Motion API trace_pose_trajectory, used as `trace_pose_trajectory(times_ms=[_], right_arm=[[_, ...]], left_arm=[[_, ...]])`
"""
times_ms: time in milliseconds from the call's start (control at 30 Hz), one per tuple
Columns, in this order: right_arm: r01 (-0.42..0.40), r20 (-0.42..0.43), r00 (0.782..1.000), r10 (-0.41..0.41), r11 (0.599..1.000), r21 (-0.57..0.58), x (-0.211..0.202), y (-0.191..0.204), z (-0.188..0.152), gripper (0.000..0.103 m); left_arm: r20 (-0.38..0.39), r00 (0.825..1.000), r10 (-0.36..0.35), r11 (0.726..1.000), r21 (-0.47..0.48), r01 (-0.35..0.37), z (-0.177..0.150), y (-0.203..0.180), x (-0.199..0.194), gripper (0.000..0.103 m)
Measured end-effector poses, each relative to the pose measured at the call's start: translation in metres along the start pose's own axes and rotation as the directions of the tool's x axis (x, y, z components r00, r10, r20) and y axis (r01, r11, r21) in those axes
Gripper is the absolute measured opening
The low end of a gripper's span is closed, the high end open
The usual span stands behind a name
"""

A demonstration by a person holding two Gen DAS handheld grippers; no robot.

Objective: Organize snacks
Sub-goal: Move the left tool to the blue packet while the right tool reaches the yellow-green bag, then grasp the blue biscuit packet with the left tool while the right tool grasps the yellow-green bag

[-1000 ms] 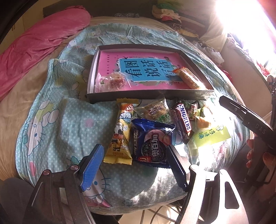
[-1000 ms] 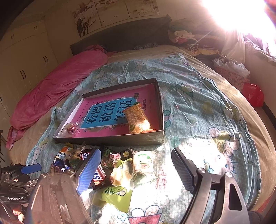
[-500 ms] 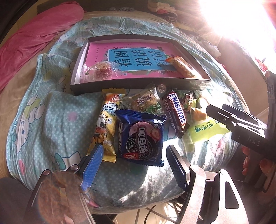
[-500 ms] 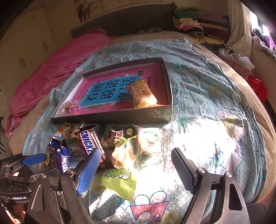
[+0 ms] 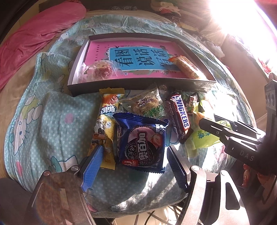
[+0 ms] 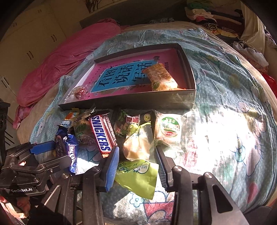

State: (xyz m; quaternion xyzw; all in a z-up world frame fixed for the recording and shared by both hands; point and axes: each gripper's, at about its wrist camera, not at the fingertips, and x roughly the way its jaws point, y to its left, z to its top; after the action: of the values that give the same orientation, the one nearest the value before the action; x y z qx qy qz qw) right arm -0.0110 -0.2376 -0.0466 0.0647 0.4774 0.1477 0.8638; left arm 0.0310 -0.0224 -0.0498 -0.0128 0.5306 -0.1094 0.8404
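Note:
Snacks lie in a heap on the bed in front of a dark tray [image 5: 138, 84] lined with a pink book. My left gripper [image 5: 135, 152] is open, its fingers on either side of a blue cookie packet [image 5: 142, 143]; the left pad overlaps a yellow packet [image 5: 105, 124]. A Snickers bar [image 6: 102, 133] lies mid-heap. My right gripper [image 6: 136, 150] is closing on a green packet [image 6: 138, 176], and both pads touch its edges. A pale clear packet [image 6: 136, 147] sits at its fingertips. The tray holds a clear-wrapped red sweet [image 5: 102, 69] and an orange cracker pack [image 6: 161, 77].
A round white-and-green wrapped cake [image 6: 168, 129] lies right of the heap. A pink quilt [image 6: 69, 60] is bunched at the far left and clothes [image 6: 207, 15] are piled at the far right. The bed edge drops off just below both grippers. A hand [image 5: 245, 174] holds the right gripper.
Both grippers have come down closer to the snack heap. The right jaws have narrowed from wide apart onto the green packet. The left jaws keep the same width.

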Motion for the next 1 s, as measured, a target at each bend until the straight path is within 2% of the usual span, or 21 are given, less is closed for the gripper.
trace_pose_trajectory(times_ms=[267,500,700,767,1000], right_arm=[[-0.021,-0.034,0.999,0.021,1.000,-0.004,0.015,0.001,0.001,0.039],[-0.038,-0.030,0.999,0.038,0.999,-0.011,0.020,0.002,0.003,0.038],[-0.062,-0.027,0.998,0.062,0.998,0.002,0.019,-0.001,0.003,0.035],[-0.064,-0.024,0.998,0.064,0.998,0.002,0.018,-0.002,0.003,0.034],[-0.078,0.016,0.997,0.078,0.997,0.012,0.007,-0.005,0.003,0.034]], left_arm=[[-0.002,1.000,-0.014,1.000,-0.012,0.014,0.002,0.003,0.006,0.076],[0.007,1.000,-0.031,1.000,-0.007,0.031,0.005,-0.001,0.009,0.076],[-0.001,0.999,-0.050,0.999,-0.005,0.050,0.006,-0.006,0.016,0.067],[-0.015,0.998,-0.068,0.998,-0.012,0.068,0.007,-0.007,0.020,0.058],[-0.012,0.996,-0.089,0.996,-0.020,0.089,0.005,-0.002,0.023,0.054]])
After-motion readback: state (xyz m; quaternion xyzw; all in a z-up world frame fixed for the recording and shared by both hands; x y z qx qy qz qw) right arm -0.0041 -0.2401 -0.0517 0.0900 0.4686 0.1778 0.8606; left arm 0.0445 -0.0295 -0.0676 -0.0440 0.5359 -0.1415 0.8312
